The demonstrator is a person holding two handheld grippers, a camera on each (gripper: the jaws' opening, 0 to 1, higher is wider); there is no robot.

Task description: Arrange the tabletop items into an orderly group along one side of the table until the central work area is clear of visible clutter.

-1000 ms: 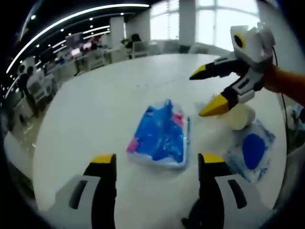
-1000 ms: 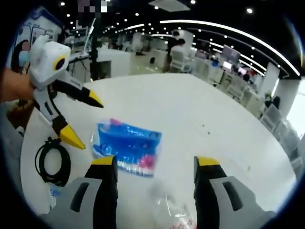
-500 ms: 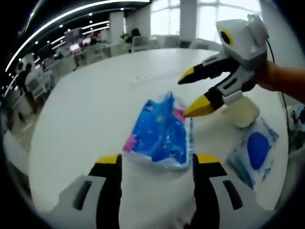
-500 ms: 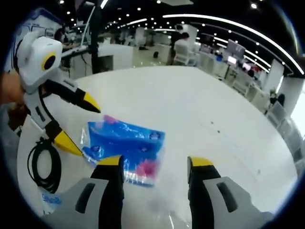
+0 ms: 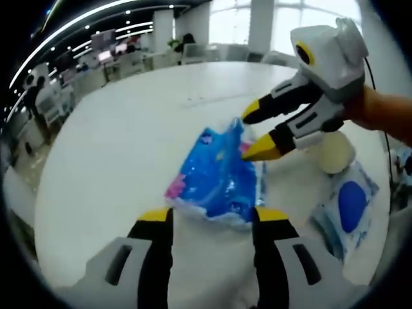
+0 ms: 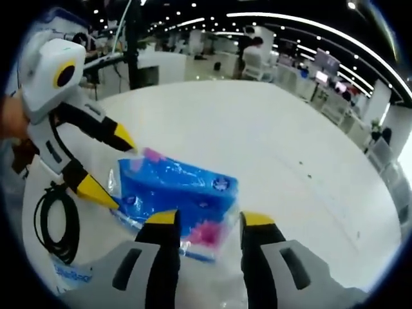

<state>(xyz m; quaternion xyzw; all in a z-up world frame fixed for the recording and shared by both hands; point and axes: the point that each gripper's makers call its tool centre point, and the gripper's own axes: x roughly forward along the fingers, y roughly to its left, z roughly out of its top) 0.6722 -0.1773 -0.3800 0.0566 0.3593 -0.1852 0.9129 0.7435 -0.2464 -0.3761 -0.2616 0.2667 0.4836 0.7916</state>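
Note:
A blue tissue pack (image 5: 215, 177) in clear wrap with pink marks lies on the white round table (image 5: 116, 148). My left gripper (image 5: 214, 215) is open, its yellow-tipped jaws on either side of the pack's near end. My right gripper (image 5: 257, 132) comes in from the right, open, its tips straddling the pack's far corner. In the right gripper view the tissue pack (image 6: 180, 193) lies between the right gripper (image 6: 209, 219) jaws. There the left gripper (image 6: 109, 166) stands open at the pack's left end.
A white round lump (image 5: 335, 151) and a clear packet holding a blue item (image 5: 347, 203) lie right of the pack. A black coiled cable (image 6: 55, 222) and a printed packet (image 6: 71, 273) lie near the table edge. Office desks and people stand beyond the table.
Both grippers have moved in on the tissue pack from opposite ends. Each gripper's jaws stand closer together than a second ago. The pack has stayed on the table.

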